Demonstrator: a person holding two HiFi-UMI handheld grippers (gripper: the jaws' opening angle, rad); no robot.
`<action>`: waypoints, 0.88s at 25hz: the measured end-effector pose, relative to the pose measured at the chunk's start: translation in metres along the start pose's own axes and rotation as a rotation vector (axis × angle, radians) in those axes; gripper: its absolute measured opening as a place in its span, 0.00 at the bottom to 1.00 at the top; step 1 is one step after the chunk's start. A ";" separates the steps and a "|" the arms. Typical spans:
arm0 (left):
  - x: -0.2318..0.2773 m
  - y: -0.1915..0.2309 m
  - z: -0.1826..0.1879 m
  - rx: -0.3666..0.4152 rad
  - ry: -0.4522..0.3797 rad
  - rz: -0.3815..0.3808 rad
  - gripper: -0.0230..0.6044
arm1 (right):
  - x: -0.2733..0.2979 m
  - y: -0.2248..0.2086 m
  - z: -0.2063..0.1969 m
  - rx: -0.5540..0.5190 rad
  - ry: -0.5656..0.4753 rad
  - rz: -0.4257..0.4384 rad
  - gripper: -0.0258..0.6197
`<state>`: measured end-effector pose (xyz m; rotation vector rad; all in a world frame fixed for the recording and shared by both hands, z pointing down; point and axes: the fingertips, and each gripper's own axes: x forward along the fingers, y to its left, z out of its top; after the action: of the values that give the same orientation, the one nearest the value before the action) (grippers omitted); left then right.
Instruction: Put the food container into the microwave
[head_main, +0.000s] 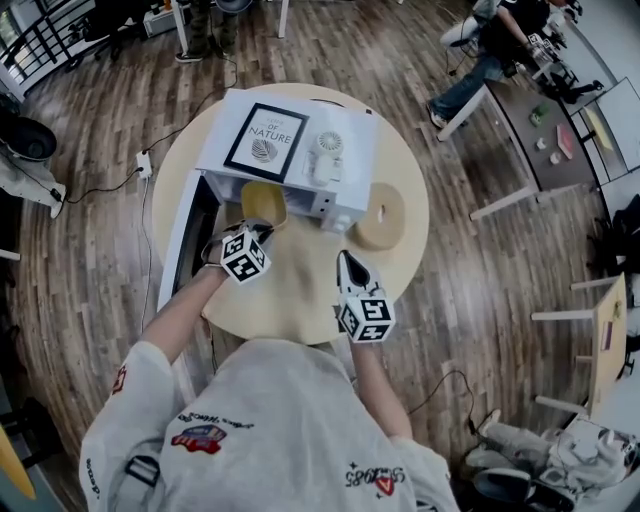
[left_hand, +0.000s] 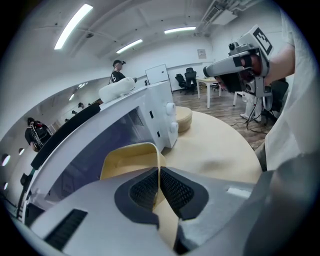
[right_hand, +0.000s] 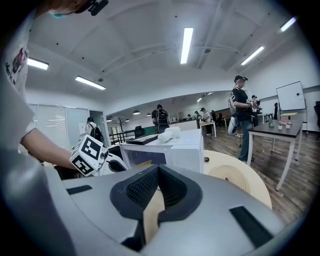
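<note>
The yellow food container (head_main: 263, 205) hangs at the mouth of the white microwave (head_main: 335, 205), whose door (head_main: 185, 235) stands open to the left. My left gripper (head_main: 262, 228) is shut on the container's near rim. In the left gripper view the pads pinch the thin yellow wall of the container (left_hand: 131, 160) at the left gripper (left_hand: 159, 172), with the microwave (left_hand: 150, 107) just beyond. My right gripper (head_main: 345, 258) hovers over the table to the right, shut with nothing in it. From the right gripper (right_hand: 159, 172) I look toward the microwave (right_hand: 180, 150).
The round wooden table (head_main: 300, 295) carries the microwave and a round wooden disc (head_main: 379, 216) at the microwave's right. A framed picture (head_main: 265, 140) and a small white fan (head_main: 325, 155) lie on top of the microwave. Cables run over the floor at left; people stand farther off.
</note>
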<state>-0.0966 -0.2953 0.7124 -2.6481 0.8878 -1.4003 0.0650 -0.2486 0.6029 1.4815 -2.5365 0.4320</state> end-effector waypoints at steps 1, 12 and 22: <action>0.002 0.002 -0.001 0.015 0.009 0.005 0.06 | 0.002 0.001 0.000 -0.001 -0.001 0.004 0.04; 0.022 0.027 -0.003 0.094 0.058 0.045 0.06 | 0.009 0.001 0.002 -0.038 0.015 0.032 0.04; 0.043 0.042 0.003 0.165 0.083 0.085 0.06 | 0.006 -0.017 -0.002 -0.025 0.030 0.032 0.04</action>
<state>-0.0953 -0.3523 0.7314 -2.4203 0.8406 -1.5023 0.0767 -0.2611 0.6095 1.4166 -2.5360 0.4221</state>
